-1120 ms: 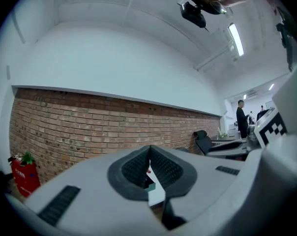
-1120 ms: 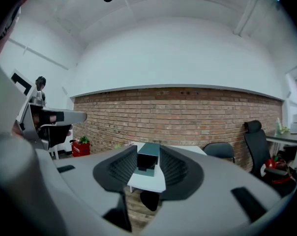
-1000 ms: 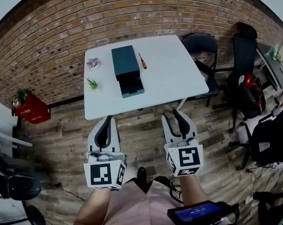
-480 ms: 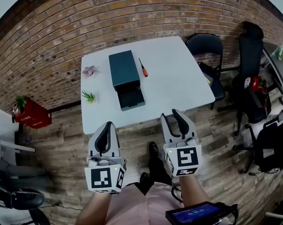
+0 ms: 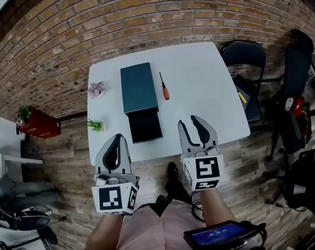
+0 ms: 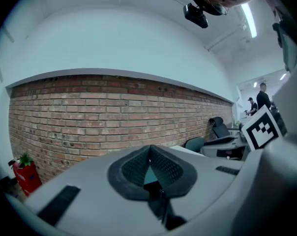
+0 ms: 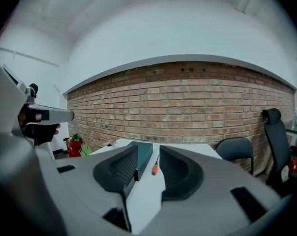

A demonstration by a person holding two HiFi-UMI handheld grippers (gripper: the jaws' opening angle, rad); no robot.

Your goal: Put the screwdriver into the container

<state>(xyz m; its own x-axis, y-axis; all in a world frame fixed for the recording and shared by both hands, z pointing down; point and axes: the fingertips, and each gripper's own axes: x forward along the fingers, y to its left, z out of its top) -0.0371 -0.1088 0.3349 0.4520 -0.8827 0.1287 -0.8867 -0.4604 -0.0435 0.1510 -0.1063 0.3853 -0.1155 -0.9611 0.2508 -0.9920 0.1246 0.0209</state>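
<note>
Drawer (image 5: 146,126) interior too dark.

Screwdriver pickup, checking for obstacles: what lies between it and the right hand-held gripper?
Nothing: only bare table separates the screwdriver from the right hand-held gripper, as the head view shows.
</note>
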